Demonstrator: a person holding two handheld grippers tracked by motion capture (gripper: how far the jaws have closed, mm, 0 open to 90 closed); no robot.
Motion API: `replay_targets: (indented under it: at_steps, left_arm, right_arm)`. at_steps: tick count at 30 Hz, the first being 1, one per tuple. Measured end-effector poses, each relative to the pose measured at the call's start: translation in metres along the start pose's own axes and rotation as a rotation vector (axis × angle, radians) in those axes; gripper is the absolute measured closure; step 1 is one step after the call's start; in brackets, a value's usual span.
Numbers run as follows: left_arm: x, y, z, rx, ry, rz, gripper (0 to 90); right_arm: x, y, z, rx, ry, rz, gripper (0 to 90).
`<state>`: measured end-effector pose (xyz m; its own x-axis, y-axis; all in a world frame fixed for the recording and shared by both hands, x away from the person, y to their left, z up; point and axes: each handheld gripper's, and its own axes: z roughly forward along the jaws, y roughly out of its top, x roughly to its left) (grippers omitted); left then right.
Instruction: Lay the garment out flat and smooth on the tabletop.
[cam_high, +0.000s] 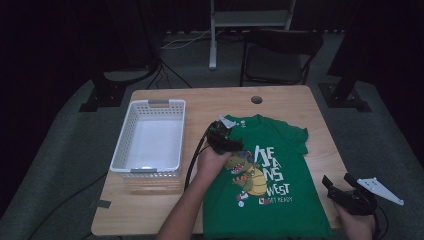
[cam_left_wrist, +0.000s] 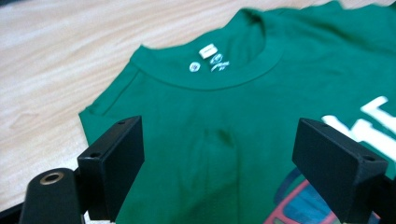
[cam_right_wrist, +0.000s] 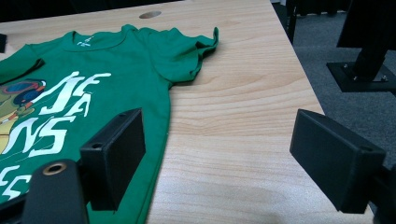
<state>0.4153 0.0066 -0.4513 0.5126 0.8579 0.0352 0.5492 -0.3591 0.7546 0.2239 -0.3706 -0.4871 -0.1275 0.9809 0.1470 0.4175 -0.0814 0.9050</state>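
Left gripper (cam_high: 226, 142): mid-frame in the high view, over the upper left part of the shirt; jaws spread wide, pinching nothing.
Left jaws, own view: one block at lower left, one at lower right, green cloth in the gap between; contact with the cloth not clear.
Right gripper (cam_high: 336, 189): lower right of the high view, at the table's right edge just beside the shirt's lower right side; jaws spread wide, holding nothing.
Right jaws, own view: left block over the shirt's side edge, right block over the table edge, bare wood between.
Shirt (cam_high: 267, 175): green, spread flat, front up with a cartoon print and white lettering; right of centre in the high view, collar (cam_left_wrist: 210, 70) toward the top, hem at the bottom edge of the frame.
Sleeve (cam_right_wrist: 187, 56): rumpled, upper middle of the right gripper view.
Basket (cam_high: 120, 145): white, left of centre in the high view, apart from the shirt.
Table (cam_high: 200, 97): light wood, hole (cam_high: 256, 99) near the far edge.
Open room: a bare strip between basket and shirt, a band of wood above the collar, a narrow strip right of the shirt.
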Motion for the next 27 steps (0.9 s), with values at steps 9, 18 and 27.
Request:
replay_targets:
  at_steps: [9, 18, 27]
  left_arm:
    - [0.000, -0.006, 0.014, 0.084, 0.023, 0.012, 18.7]
    - [0.002, -0.011, 0.021, 0.126, 0.052, 0.052, 36.2]
    - [-0.003, -0.009, 0.019, 0.109, 0.055, 0.102, 66.3]
  right_arm:
    - [-0.001, 0.000, 0.000, 0.000, 0.003, 0.006, 17.1]
    - [-0.001, 0.000, 0.000, 0.002, 0.002, 0.006, 17.1]
    - [-0.001, 0.000, 0.000, 0.004, 0.002, 0.006, 17.1]
